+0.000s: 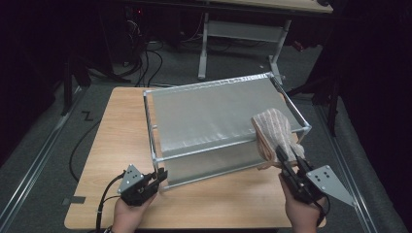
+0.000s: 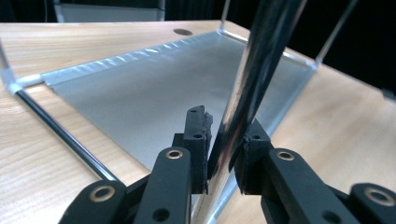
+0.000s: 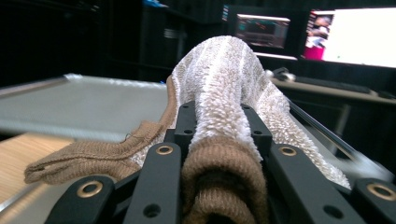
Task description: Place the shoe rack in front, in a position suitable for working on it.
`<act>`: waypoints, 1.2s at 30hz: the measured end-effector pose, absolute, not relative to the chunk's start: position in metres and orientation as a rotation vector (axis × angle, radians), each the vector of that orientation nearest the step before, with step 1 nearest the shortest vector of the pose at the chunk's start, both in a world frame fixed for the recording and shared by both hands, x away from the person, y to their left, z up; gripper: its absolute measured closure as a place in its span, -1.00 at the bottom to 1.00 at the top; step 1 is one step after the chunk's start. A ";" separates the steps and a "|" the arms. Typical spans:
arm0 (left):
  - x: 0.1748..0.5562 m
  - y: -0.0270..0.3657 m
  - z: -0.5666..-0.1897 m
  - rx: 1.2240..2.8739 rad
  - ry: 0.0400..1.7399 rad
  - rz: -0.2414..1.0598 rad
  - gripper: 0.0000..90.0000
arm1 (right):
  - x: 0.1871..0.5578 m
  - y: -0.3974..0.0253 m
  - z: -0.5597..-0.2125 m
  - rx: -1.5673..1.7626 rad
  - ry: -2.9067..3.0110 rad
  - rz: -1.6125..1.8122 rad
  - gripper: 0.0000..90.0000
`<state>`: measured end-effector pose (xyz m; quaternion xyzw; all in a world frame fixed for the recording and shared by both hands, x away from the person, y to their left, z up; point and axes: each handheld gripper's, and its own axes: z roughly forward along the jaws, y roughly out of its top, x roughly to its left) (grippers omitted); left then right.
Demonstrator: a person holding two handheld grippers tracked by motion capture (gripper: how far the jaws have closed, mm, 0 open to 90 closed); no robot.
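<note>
A metal rack (image 1: 214,111) with two grey shelves stands on the wooden table (image 1: 116,141). My left gripper (image 1: 160,175) is at the rack's front left corner, shut on the chrome upright post (image 2: 252,79), which runs up between the jaws; my left gripper (image 2: 224,140) looks over the lower shelf (image 2: 149,93). A striped beige and white towel (image 1: 272,128) hangs over the rack's front right corner. My right gripper (image 1: 289,162) is shut on the towel's lower end. The towel (image 3: 224,79) is bunched between the jaws of my right gripper (image 3: 219,121), its brown hem trailing left.
Another table frame (image 1: 243,34) stands behind on the grey floor, with cables (image 1: 145,58) to its left. Lit monitors (image 3: 327,37) glow in the dark background. Bare wood lies along the table's left side and front edge.
</note>
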<state>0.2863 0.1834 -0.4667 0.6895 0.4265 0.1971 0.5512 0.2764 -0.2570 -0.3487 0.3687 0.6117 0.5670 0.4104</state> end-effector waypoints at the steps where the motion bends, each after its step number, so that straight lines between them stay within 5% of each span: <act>1: 0.290 0.186 -0.466 1.616 1.015 0.468 0.70 | 0.273 -0.263 -0.352 0.942 1.534 1.414 0.63; 10: 0.303 0.207 -0.464 1.604 1.057 0.555 0.72 | 0.276 -0.306 -0.382 1.115 1.509 1.314 0.62; 29: 0.295 0.271 -0.470 1.576 1.179 0.667 0.71 | 0.291 -0.273 -0.429 1.137 1.723 1.241 0.59; 36: 0.290 0.272 -0.474 1.625 1.155 0.666 0.22 | 0.297 -0.282 -0.474 1.281 1.912 1.086 0.52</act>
